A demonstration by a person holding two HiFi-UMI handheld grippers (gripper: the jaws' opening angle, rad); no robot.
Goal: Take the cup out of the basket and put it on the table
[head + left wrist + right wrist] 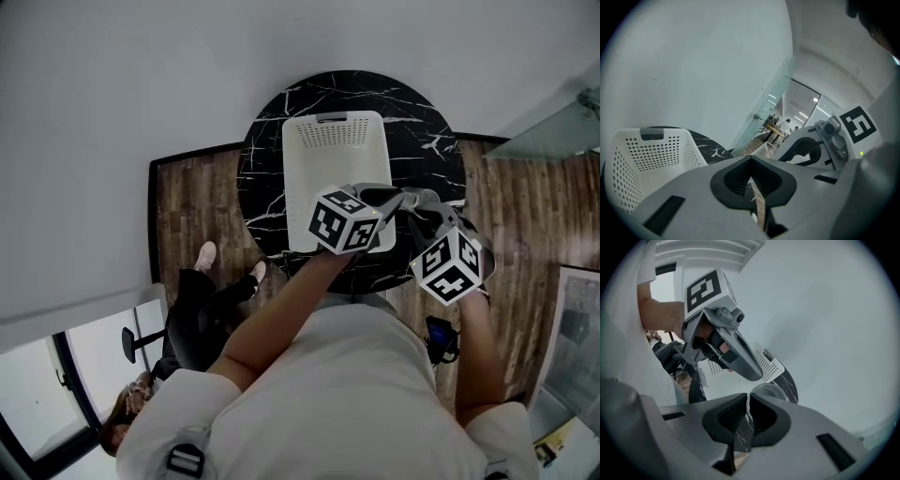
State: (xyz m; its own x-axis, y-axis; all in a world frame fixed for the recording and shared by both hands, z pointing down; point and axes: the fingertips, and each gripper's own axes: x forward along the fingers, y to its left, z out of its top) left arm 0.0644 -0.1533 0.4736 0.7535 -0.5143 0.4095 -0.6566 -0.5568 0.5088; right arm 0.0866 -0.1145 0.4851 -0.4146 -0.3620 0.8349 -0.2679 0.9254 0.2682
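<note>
A clear cup [767, 392] has its rim pinched between the jaws of my right gripper [747, 401], which is shut on it. The cup is over the black marble table [790, 380], just outside the white basket [768, 365]; I cannot tell whether it touches the tabletop. In the head view the basket [333, 155] stands in the table's middle and looks empty. Both grippers are close together at its near right corner: left gripper [398, 197], right gripper [417, 214]. My left gripper [751, 161] is shut on nothing, with the cup's rim [771, 148] just beyond it.
The round table [422, 112] stands on a wooden floor [192, 202] against a white wall. A seated person's legs and an office chair [187, 319] are to the left. A glass partition [553, 131] is at the right.
</note>
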